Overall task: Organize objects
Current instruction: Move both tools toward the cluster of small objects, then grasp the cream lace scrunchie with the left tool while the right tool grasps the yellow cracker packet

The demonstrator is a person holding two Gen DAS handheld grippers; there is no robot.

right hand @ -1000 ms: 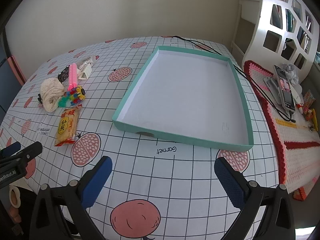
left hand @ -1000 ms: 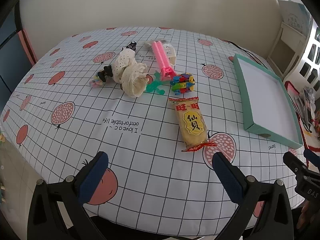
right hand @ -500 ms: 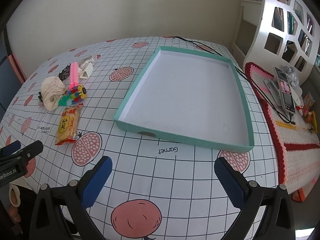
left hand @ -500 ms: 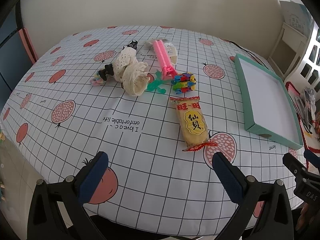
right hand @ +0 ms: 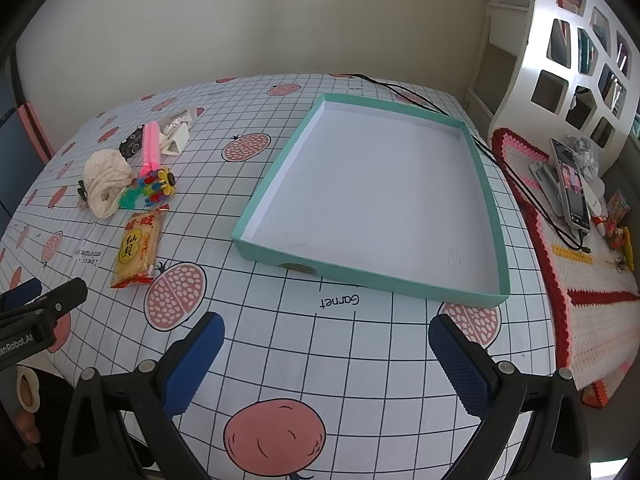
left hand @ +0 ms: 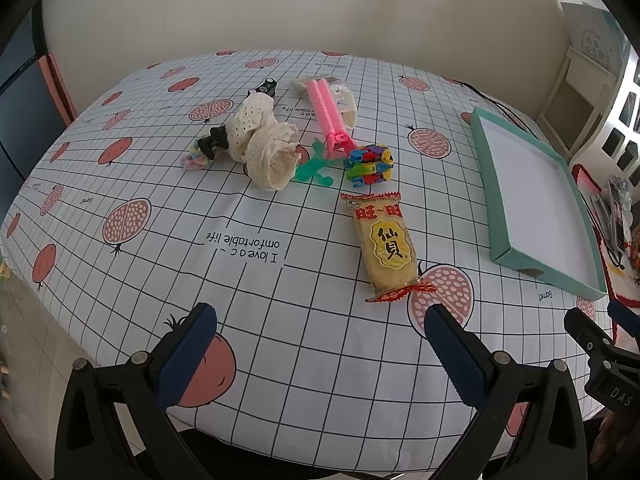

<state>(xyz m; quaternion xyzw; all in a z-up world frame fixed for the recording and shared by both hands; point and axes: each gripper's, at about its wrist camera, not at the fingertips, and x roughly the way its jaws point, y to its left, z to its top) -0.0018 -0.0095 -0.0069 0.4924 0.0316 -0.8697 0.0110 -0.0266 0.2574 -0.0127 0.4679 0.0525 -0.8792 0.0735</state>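
Both tongs, left tongs [left hand: 320,354] and right tongs [right hand: 326,356], gape empty; sheet [left hand: 120,272] reads "Garnet"; snack packet [left hand: 384,246], at 1 o'clock, reads "仙貝".

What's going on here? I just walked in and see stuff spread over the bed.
A person holds a two-finger gripper in each hand above a grid-patterned sheet. Both the left gripper and right gripper are open and empty. The teal tray has nothing in it. A snack packet, pink clip, lace cloth and colourful toy lie loose, so sorting hasn't started.

The snack packet [right hand: 136,245] lies left of the tray [right hand: 496,216], the toy heap [right hand: 154,186] behind it.
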